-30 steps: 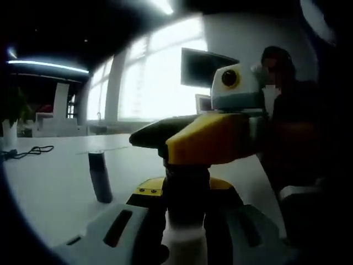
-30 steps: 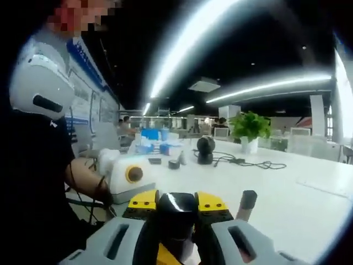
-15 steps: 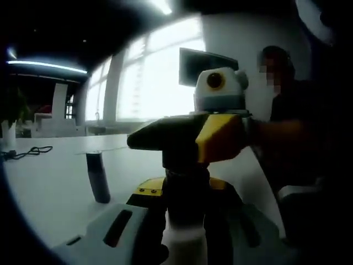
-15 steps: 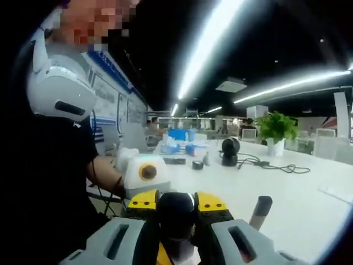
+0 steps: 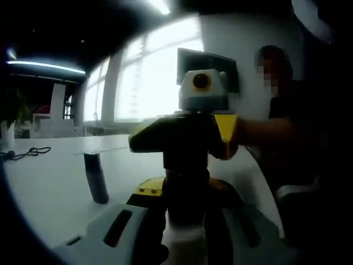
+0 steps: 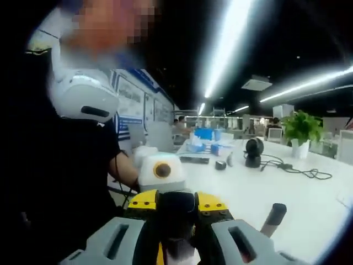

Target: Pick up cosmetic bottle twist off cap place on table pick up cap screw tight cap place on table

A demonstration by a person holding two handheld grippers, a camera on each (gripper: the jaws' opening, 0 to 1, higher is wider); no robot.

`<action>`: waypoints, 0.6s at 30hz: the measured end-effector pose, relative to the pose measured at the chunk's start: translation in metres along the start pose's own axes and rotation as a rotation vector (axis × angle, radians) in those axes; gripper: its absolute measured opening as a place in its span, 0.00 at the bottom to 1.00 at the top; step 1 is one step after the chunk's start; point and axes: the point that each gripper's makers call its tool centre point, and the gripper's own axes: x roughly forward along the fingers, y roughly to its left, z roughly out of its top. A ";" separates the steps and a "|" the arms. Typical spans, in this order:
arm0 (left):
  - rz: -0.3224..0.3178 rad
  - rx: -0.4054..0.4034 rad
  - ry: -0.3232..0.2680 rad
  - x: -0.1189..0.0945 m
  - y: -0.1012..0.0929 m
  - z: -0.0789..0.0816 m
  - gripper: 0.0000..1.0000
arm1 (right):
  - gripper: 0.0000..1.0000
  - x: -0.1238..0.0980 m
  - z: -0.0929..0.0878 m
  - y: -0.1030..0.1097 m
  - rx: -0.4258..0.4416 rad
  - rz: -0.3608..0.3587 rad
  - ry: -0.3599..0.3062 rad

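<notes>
Left gripper view is showing the left gripper [image 5: 185, 243], its grey jaws clamping the white body of the cosmetic bottle [image 5: 186, 248] upright between them, while the right gripper [image 5: 185, 141], black and yellow, is reaching in from the right and closing its jaws on the bottle's dark cap [image 5: 186, 182]. Right gripper view is looking along the right gripper [image 6: 176, 243] at the same dark cap [image 6: 176, 207]. A slim dark cylinder [image 5: 96, 176] is standing on the white counter [image 5: 49, 187] at the left, well apart from the bottle.
</notes>
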 end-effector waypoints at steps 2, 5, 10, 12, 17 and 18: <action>0.000 -0.002 0.000 0.000 0.000 0.000 0.15 | 0.17 0.001 0.000 -0.001 0.002 0.028 0.004; -0.001 -0.012 0.001 0.000 0.001 0.000 0.15 | 0.17 0.001 0.000 -0.001 0.020 0.070 -0.001; -0.001 -0.013 0.001 0.000 0.002 0.000 0.15 | 0.17 0.000 -0.001 0.000 0.011 0.119 0.001; -0.002 -0.013 0.001 0.000 0.002 0.000 0.15 | 0.17 0.000 -0.001 0.001 0.005 0.142 0.001; -0.004 -0.013 0.000 0.001 0.001 0.000 0.15 | 0.17 -0.001 -0.001 0.002 0.004 0.192 -0.004; -0.004 -0.014 0.000 0.001 0.001 0.000 0.15 | 0.17 -0.001 -0.001 0.003 0.004 0.200 -0.002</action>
